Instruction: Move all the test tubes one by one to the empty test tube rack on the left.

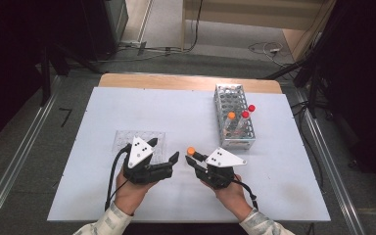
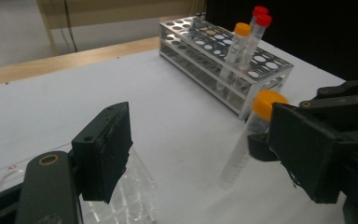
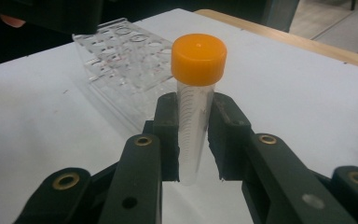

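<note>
My right gripper [image 1: 192, 157] is shut on a clear tube with an orange cap [image 1: 191, 151], held upright a little above the white table. In the right gripper view the two pads [image 3: 168, 135] press on the tube [image 3: 193, 116] below its cap. My left gripper [image 1: 164, 149] stands open just to the left of it, partly over a clear plastic rack [image 1: 139, 139]. In the left gripper view nothing lies between the jaws of my left gripper [image 2: 203, 149]. The held tube [image 2: 242, 149] shows beside its right jaw. The clear rack [image 3: 121, 70] lies behind the tube.
A metal rack [image 1: 234, 117] stands at the back right of the white mat [image 1: 103, 196]. It holds one orange-capped tube [image 1: 231, 115] and two red-capped tubes [image 1: 245, 114]. The wooden table edge [image 1: 186, 81] runs along the far side.
</note>
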### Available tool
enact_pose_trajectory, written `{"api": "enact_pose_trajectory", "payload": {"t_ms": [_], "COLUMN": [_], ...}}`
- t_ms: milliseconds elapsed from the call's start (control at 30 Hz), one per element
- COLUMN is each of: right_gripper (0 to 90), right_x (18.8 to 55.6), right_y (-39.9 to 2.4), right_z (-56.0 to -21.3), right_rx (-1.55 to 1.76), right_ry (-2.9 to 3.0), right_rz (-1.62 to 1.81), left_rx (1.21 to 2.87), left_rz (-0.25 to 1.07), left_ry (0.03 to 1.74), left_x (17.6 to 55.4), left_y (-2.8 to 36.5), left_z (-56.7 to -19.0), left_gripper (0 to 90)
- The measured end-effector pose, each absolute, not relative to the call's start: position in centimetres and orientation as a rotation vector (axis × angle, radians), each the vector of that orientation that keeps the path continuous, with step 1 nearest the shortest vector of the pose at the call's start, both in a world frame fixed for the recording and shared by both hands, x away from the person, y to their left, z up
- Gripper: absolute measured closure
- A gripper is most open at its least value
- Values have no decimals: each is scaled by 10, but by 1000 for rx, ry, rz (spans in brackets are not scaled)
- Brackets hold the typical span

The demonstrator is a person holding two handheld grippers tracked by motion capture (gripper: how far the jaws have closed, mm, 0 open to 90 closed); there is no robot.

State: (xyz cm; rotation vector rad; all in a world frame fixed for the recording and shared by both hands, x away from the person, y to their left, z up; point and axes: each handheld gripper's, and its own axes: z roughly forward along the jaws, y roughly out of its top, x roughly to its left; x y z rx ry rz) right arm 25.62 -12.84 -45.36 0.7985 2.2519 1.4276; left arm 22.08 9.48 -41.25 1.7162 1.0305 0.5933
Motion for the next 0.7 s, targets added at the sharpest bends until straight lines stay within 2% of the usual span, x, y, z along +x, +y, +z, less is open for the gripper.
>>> {"api": "enact_pose_trajectory", "payload": {"t_ms": [267,500,700], "right_gripper": [714,714,714], "right_x": [246,241,239], "right_y": [-116,-111,-110], "right_z": [-455,-454,-453], "right_rx": [740,714,706], "right_ry": [2297,2316,2317], "right_rz": [1443,1453,1462], "left_rx": [1757,1774,1799], "left_rz": [576,550,530], "left_ry": [989,933,910], "left_x": [217,214,214], "left_y": [82,79,76], "left_z": [-415,-418,-421], "left_gripper": [225,505,627]}}
